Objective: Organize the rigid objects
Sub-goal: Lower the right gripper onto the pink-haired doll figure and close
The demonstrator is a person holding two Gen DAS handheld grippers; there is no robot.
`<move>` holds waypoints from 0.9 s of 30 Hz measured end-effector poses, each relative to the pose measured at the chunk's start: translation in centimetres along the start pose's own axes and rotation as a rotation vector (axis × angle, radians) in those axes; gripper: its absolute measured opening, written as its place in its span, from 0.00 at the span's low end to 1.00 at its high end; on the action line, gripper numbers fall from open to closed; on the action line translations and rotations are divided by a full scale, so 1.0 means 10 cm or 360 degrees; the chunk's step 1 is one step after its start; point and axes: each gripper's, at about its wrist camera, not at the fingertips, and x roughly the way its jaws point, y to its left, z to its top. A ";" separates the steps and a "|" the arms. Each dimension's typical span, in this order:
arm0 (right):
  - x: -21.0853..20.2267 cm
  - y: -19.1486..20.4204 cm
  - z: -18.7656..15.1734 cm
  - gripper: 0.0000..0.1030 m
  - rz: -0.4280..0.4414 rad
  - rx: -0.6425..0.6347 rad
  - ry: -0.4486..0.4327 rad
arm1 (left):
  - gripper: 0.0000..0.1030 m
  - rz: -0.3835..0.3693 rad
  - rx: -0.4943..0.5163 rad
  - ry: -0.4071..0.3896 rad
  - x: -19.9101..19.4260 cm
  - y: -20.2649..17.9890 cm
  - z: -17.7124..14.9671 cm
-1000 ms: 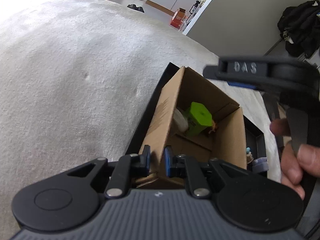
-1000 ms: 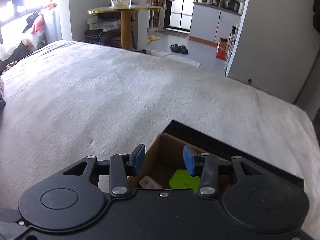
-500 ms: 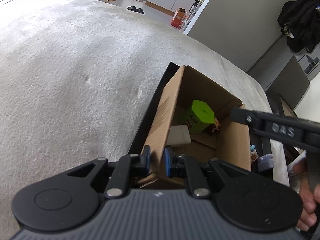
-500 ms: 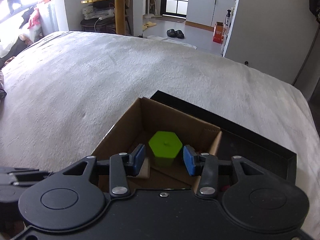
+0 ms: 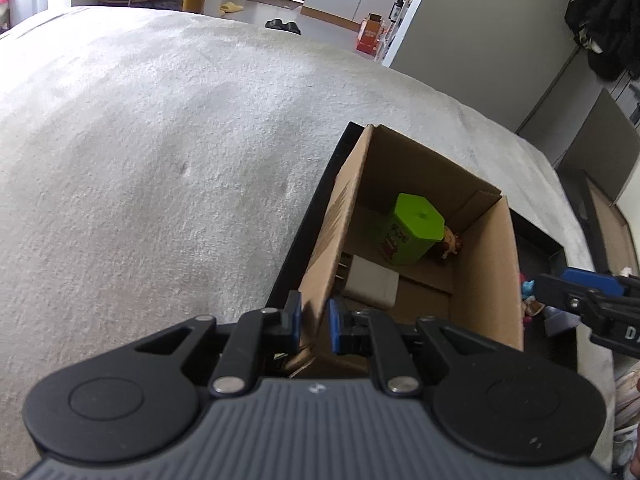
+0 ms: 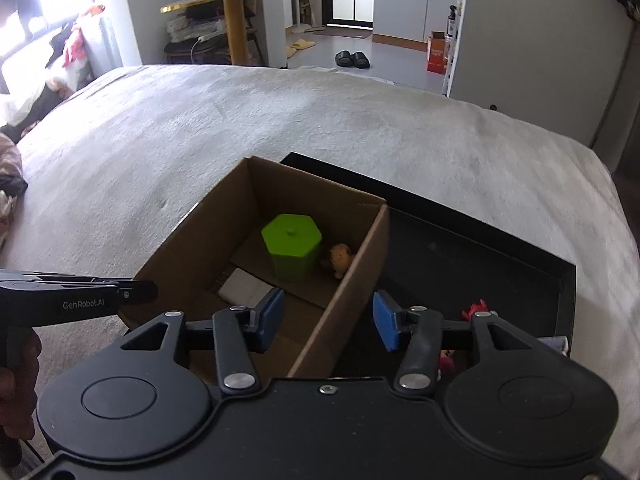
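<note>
A cardboard box (image 6: 224, 220) stands in a black tray (image 6: 460, 248) on the bed. Inside it are a green hexagonal container (image 6: 292, 245), a white block (image 6: 240, 290) and a small brown figure (image 6: 339, 257). My left gripper (image 5: 314, 322) is shut on the box's left wall (image 5: 340, 216); the green container (image 5: 412, 232) and white block (image 5: 372, 282) show past it. My right gripper (image 6: 328, 320) is open and empty, its jaws standing either side of the box's right wall (image 6: 352, 292). Small toys (image 6: 476, 310) lie in the tray on the right.
The grey bedspread (image 6: 280, 128) spreads to the left and beyond the tray. A gold side table (image 6: 232, 4), slippers (image 6: 352, 58) and white cabinets (image 6: 412, 12) stand beyond the bed. Dark clothing (image 5: 600, 32) hangs at the right.
My right gripper has pulled back and to the right from above the box and now straddles its right wall. A white block now lies in the box. My left gripper keeps its hold.
</note>
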 end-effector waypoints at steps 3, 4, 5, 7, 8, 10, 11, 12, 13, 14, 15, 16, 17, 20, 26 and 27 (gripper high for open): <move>-0.02 -0.08 -0.03 0.48 0.0024 0.0009 -0.0036 | 0.12 0.0051 0.0013 0.0003 0.01 -0.06 0.00; -0.02 -0.11 -0.05 0.50 0.0033 0.0014 -0.0051 | 0.12 0.0073 0.0014 0.0005 0.01 -0.08 0.00; -0.04 -0.14 -0.07 0.54 0.0042 0.0023 -0.0069 | 0.12 0.0094 0.0009 0.0010 0.02 -0.10 0.00; -0.07 -0.20 -0.12 0.61 0.0044 0.0030 -0.0100 | 0.13 0.0135 -0.0009 0.0019 0.01 -0.13 0.00; -0.09 -0.23 -0.15 0.61 0.0047 0.0027 -0.0118 | 0.13 0.0154 -0.0002 0.0016 0.01 -0.16 0.00; -0.11 -0.31 -0.18 0.61 0.0055 0.0041 -0.0132 | 0.13 0.0199 0.0023 0.0011 0.01 -0.22 0.00; -0.11 -0.36 -0.20 0.61 0.0061 0.0065 -0.0139 | 0.13 0.0221 0.0034 0.0011 0.01 -0.25 0.01; -0.11 -0.40 -0.22 0.61 0.0067 0.0085 -0.0143 | 0.13 0.0240 0.0043 0.0013 0.02 -0.28 0.01; -0.10 -0.44 -0.25 0.61 0.0068 0.0103 -0.0147 | 0.13 0.0262 0.0051 0.0019 0.03 -0.31 0.01; -0.09 -0.48 -0.27 0.61 0.0067 0.0112 -0.0150 | 0.15 0.0285 0.0057 0.0026 0.04 -0.33 0.02; -0.08 -0.52 -0.29 0.61 0.0067 0.0118 -0.0155 | 0.16 0.0301 0.0057 0.0032 0.05 -0.36 0.02; -0.08 -0.55 -0.32 0.61 0.0069 0.0122 -0.0160 | 0.17 0.0323 0.0048 0.0040 0.06 -0.37 0.03; -0.07 -0.58 -0.34 0.61 0.0074 0.0131 -0.0165 | 0.17 0.0342 0.0040 0.0044 0.06 -0.39 0.03; -0.05 -0.70 -0.41 0.61 0.0083 0.0164 -0.0176 | 0.23 0.0409 0.0042 0.0051 0.08 -0.44 0.04; 0.01 -0.92 -0.53 0.61 0.0088 0.0210 -0.0183 | 0.48 0.0549 0.0093 0.0023 0.07 -0.59 0.10; 0.02 -0.95 -0.54 0.61 0.0092 0.0216 -0.0182 | 0.53 0.0576 0.0101 0.0014 0.06 -0.63 0.12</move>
